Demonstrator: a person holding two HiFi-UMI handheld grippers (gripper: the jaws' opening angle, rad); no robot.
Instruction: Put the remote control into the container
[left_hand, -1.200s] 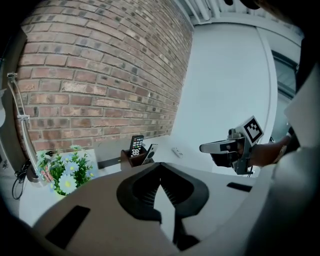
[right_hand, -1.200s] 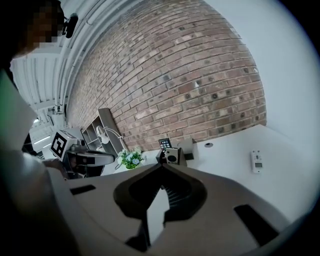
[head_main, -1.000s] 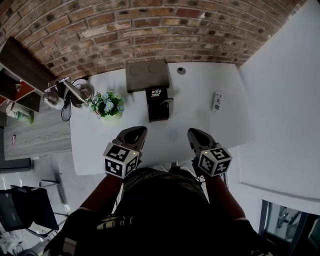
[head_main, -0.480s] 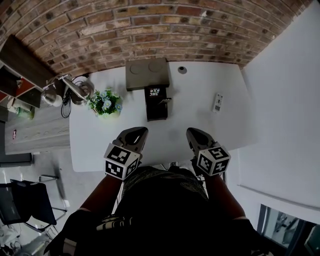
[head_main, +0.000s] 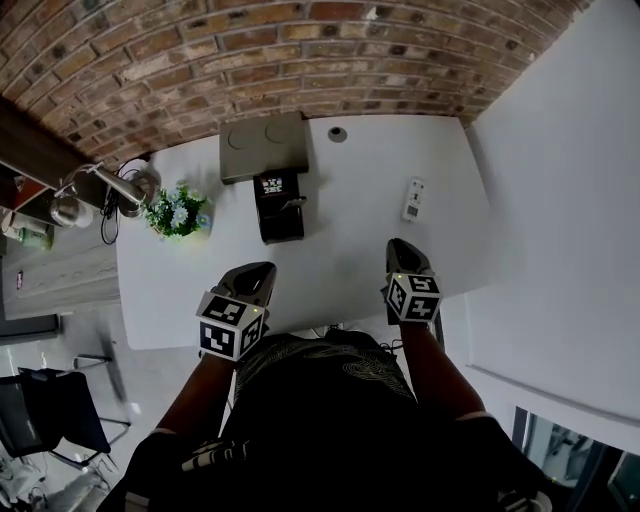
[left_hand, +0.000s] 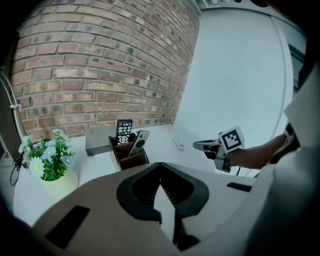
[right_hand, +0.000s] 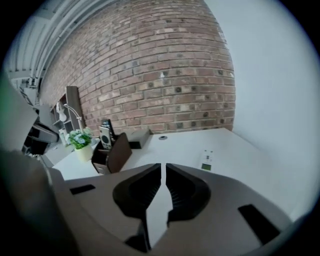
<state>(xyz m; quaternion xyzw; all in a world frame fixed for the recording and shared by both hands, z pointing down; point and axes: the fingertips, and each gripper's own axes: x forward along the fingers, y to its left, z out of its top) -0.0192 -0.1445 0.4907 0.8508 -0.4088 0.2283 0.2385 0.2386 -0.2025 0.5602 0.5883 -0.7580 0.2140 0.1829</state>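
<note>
right gripper (head_main: 399, 245) advanced toward remote control (head_main: 411, 199); jaws together, empty.

A red-brown brick wall (head_main: 300, 45) is seen at twelve o'clock in the head view, and it is met at three o'clock by a plain white wall (head_main: 560, 180). A white table (head_main: 350, 270) is set against the brick. At nine o'clock a grey wood-grain surface (head_main: 60, 275) is placed just beside the table, with a dark shelf unit (head_main: 35, 140) at ten o'clock. A black chair (head_main: 50, 420) is seen on the pale grey floor (head_main: 150, 365) at eight o'clock. A window (head_main: 565, 455) is glimpsed at five o'clock. The room is evenly and softly lit.
</note>
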